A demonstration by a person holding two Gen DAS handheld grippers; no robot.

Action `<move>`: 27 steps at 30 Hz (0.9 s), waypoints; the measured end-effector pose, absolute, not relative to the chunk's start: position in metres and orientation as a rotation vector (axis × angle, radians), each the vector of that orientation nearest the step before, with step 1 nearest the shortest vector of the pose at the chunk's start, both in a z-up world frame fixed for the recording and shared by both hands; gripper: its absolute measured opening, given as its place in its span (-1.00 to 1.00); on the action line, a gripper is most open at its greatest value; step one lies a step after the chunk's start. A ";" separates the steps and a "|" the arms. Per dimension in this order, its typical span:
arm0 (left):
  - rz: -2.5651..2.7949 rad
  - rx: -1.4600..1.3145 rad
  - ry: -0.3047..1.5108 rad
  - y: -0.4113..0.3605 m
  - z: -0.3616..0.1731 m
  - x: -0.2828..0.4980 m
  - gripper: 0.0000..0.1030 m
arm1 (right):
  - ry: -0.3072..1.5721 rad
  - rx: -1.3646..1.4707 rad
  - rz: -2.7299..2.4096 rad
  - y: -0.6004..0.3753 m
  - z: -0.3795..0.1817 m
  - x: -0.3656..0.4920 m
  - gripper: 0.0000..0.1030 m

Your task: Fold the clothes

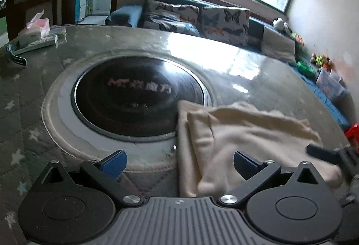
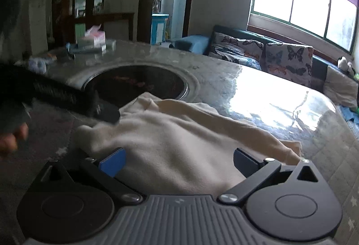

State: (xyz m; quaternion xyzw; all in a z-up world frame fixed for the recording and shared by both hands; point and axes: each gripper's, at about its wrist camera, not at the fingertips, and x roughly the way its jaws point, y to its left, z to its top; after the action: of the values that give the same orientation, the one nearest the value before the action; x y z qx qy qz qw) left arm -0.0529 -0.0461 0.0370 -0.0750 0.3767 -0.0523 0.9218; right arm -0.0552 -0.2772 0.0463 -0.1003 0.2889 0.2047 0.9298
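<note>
Plainly, both the left gripper (image 1: 179, 165) and right gripper (image 2: 178, 163) hover with jaws spread wide, empty, over the cream garment (image 2: 170, 139).

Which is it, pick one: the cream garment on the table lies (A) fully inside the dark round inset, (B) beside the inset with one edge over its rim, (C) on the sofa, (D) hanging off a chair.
B: the cream garment lies on the table, its corner overlapping the dark round inset's rim.
</note>
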 end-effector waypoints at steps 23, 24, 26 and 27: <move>-0.002 -0.145 0.788 -0.032 0.031 -0.026 1.00 | 0.675 0.041 0.368 -0.343 0.042 -0.059 1.00; -0.020 -0.163 0.782 -0.033 0.033 -0.026 1.00 | 0.668 0.049 0.369 -0.344 0.045 -0.058 1.00; -0.055 -0.180 0.776 -0.039 0.037 -0.023 1.00 | 0.662 0.038 0.346 -0.342 0.047 -0.053 1.00; -0.070 -0.175 0.777 -0.045 0.037 -0.021 1.00 | 0.659 0.033 0.334 -0.341 0.048 -0.050 1.00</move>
State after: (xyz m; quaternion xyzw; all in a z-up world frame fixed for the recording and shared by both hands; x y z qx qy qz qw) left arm -0.0205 -0.0446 0.0375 -0.0850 0.3782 -0.0340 0.9212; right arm -0.0505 -0.3414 0.0476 0.0159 0.3219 0.1632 0.9325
